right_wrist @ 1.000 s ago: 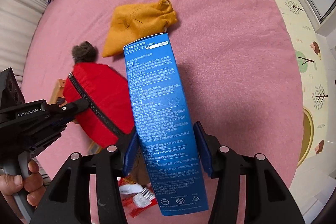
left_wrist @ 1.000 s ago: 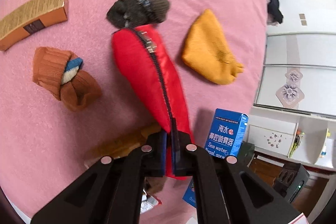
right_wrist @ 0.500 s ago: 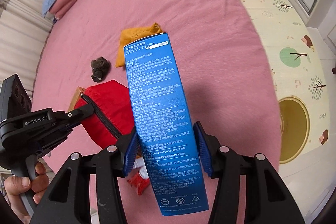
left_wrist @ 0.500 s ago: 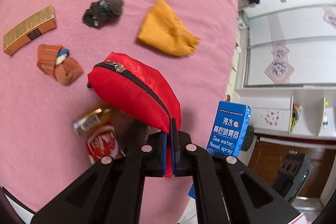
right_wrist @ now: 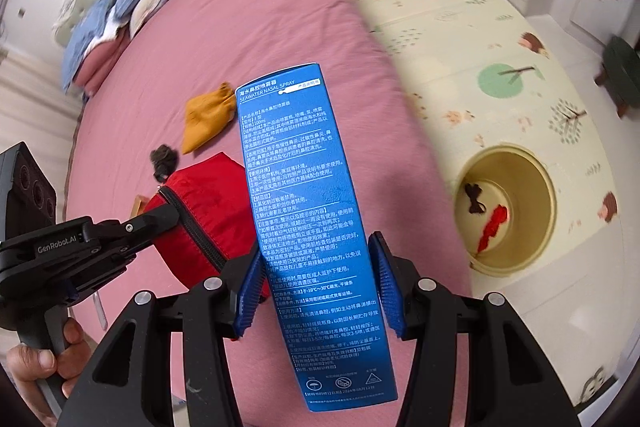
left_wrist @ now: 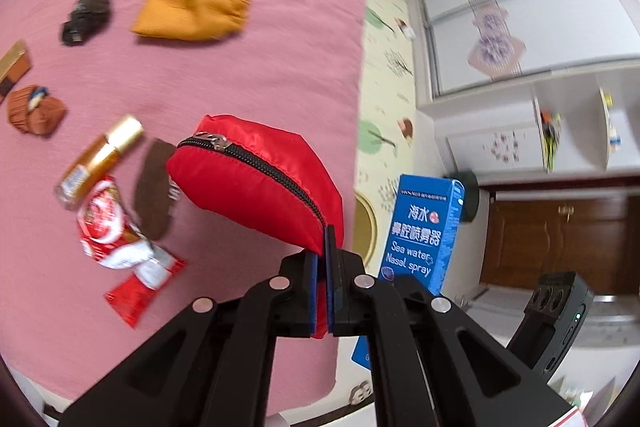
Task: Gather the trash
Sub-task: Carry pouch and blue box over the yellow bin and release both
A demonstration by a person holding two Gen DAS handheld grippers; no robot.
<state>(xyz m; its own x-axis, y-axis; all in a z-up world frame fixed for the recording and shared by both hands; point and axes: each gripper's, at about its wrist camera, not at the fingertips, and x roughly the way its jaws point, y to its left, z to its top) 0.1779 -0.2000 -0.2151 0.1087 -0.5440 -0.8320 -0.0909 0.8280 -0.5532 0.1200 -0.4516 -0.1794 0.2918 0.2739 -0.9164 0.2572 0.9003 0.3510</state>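
The blue nasal-spray carton [right_wrist: 304, 211] looks light and stiff but crushable, best held across its narrow faces low on its length, as now. The right gripper [right_wrist: 318, 283] is part spread, both pads pressing the carton's sides, the carton standing out ahead of the fingers. Right of and beyond that gripper, on the floor mat, stands the yellow bin [right_wrist: 516, 211] with scraps in it, likely where the carton goes.

The red zip pouch [left_wrist: 256, 183] is soft and slack, so it will sag from any hold. The left gripper [left_wrist: 320, 283] is pressed together, pinching the pouch by its corner at the zipper's end, the bulk hanging ahead of it over the pink bed [left_wrist: 240, 75].
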